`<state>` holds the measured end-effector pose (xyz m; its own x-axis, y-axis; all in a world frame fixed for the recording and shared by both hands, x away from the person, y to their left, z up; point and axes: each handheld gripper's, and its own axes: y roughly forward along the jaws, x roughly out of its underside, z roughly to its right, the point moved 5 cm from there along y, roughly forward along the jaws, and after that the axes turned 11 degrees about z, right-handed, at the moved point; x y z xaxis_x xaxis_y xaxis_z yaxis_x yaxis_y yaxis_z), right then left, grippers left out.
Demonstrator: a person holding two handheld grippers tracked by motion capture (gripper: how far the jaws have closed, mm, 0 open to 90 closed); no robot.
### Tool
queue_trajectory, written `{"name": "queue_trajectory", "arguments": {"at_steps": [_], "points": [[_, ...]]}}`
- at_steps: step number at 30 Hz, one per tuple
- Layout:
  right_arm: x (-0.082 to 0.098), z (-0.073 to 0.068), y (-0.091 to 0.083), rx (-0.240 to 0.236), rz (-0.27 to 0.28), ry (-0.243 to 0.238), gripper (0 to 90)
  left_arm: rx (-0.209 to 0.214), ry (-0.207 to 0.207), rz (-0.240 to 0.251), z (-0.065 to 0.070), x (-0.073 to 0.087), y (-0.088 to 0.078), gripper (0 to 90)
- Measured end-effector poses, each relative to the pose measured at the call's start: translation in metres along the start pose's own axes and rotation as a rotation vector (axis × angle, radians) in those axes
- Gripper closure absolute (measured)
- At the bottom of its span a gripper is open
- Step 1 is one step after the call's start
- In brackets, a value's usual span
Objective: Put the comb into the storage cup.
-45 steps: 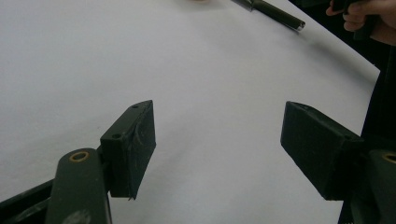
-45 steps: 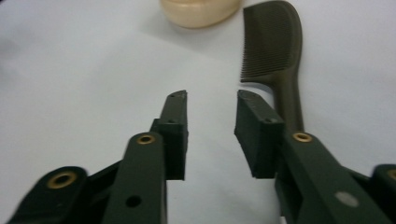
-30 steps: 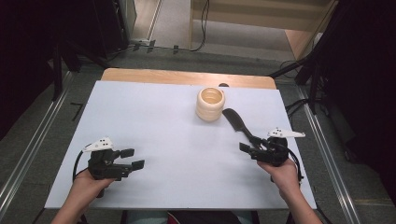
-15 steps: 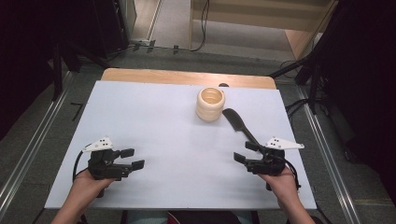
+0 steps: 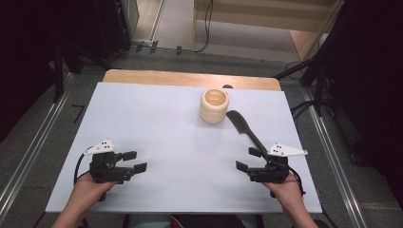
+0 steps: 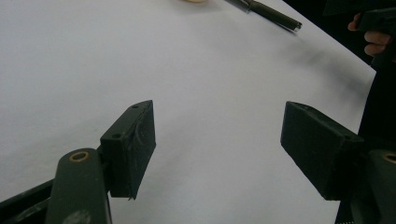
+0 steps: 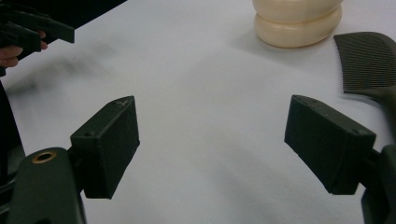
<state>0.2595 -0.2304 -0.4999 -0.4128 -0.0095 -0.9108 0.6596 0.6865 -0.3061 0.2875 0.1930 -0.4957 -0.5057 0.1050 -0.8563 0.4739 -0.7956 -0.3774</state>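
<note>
One cream pot on bench, looks empty, interior partly shadowed. One black comb just beside it. Right hand-held gripper jaws just opened wide, nothing between; left hand-held gripper wide, empty.

The left gripper rests low with its jaws spread wide and nothing between them. The right gripper has just been opening; its jaws gape empty.
</note>
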Motion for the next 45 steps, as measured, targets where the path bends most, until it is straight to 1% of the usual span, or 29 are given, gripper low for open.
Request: {"name": "queue_trajectory", "arguments": {"at_steps": [6, 13, 14, 18, 21, 22, 25, 28, 35, 37, 39, 41, 42, 45], "points": [[-0.002, 0.003, -0.001, -0.001, 0.002, 0.007, 16.2, 0.001, 0.001, -0.001, 0.000, 0.000, 0.001, 27.3], [-0.006, 0.011, -0.001, 0.016, 0.014, 0.017, 16.1, -0.001, 0.000, 0.001, 0.000, 0.000, 0.001, 27.3], [-0.008, 0.015, -0.002, 0.031, 0.020, 0.012, 16.1, -0.001, 0.000, 0.001, 0.000, 0.000, 0.001, 27.3], [-0.012, 0.020, -0.002, 0.046, 0.028, 0.019, 16.1, -0.001, 0.001, 0.001, 0.000, 0.000, 0.001, 27.3], [-0.014, 0.025, -0.001, 0.060, 0.031, 0.012, 16.0, -0.003, 0.002, 0.001, 0.000, 0.000, 0.001, 27.3], [-0.015, 0.027, 0.000, 0.070, 0.031, 0.004, 16.0, -0.002, 0.002, 0.001, 0.000, 0.000, 0.001, 27.3], [-0.020, 0.032, 0.003, 0.086, 0.042, 0.017, 16.0, -0.001, 0.002, 0.001, 0.000, 0.000, 0.001, 27.3], [-0.023, 0.038, 0.004, 0.100, 0.042, 0.007, 16.1, -0.002, 0.003, -0.001, 0.000, -0.001, 0.001, 27.3], [-0.030, 0.053, 0.005, 0.115, 0.061, 0.023, 16.6, -0.001, 0.002, 0.002, 0.000, -0.001, 0.001, 27.3], [-0.033, 0.059, 0.005, 0.126, 0.068, 0.016, 17.0, -0.002, 0.005, 0.000, 0.000, -0.001, 0.001, 27.3], [-0.035, 0.064, 0.006, 0.141, 0.070, 0.014, 17.3, -0.003, 0.003, 0.002, 0.000, -0.001, 0.001, 27.3], [-0.036, 0.066, 0.007, 0.142, 0.070, 0.015, 17.6, -0.002, 0.003, 0.002, 0.000, -0.001, 0.001, 27.3], [-0.037, 0.072, 0.008, 0.150, 0.068, 0.018, 17.8, -0.002, 0.002, 0.002, 0.000, -0.001, 0.001, 27.3], [-0.038, 0.079, 0.011, 0.163, 0.067, 0.025, 18.0, -0.002, 0.005, 0.001, 0.000, -0.001, 0.001, 27.3]]}}
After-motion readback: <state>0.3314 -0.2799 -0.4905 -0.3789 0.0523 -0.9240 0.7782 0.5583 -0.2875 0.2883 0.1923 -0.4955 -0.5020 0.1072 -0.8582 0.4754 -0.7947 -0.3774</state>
